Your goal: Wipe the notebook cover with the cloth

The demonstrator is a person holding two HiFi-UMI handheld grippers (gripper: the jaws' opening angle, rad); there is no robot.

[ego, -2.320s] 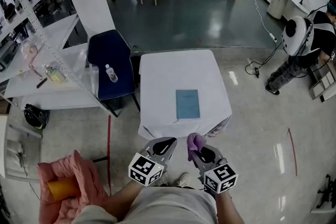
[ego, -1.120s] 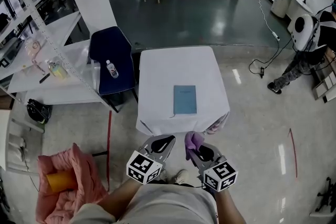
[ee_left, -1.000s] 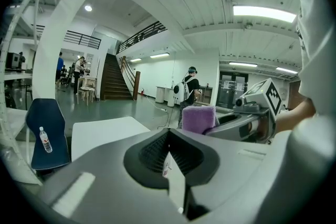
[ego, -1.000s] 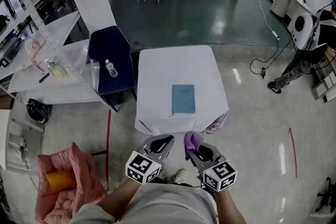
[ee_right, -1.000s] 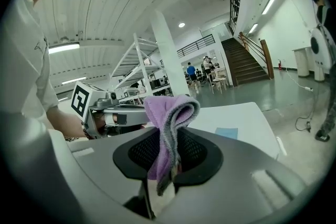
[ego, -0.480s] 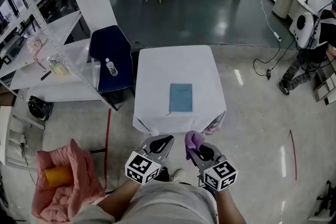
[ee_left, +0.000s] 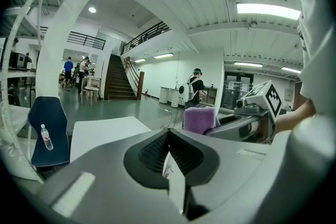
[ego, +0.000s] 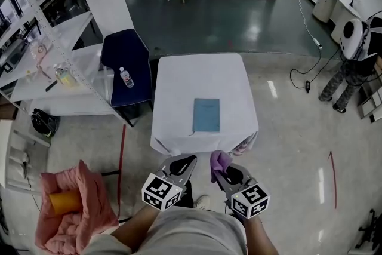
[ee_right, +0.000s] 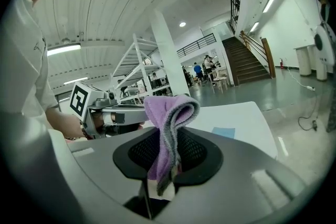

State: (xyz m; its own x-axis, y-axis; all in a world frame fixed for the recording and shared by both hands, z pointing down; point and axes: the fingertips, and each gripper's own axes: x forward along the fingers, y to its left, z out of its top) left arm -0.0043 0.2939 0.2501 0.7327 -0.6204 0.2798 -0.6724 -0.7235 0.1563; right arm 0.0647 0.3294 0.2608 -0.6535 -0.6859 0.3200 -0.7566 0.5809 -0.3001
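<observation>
Blue notebook [ego: 206, 115] lies flat near table [ego: 179, 86] front edge, long axis 12–6 o'clock, well apart at 12 from R gripper [ego: 222, 172], jaws pinching purple cloth [ego: 219, 159]; L gripper [ego: 184, 164] jaws together, empty.

Water bottle [ego: 125, 77] on blue chair [ego: 138, 63]

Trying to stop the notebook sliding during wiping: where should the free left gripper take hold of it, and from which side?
Probably its near short edge, approached from the person's side. The notebook lies flat and closed on the table, long axis pointing away, so only a thin edge can be pinched; the left gripper would first have to open.
</observation>
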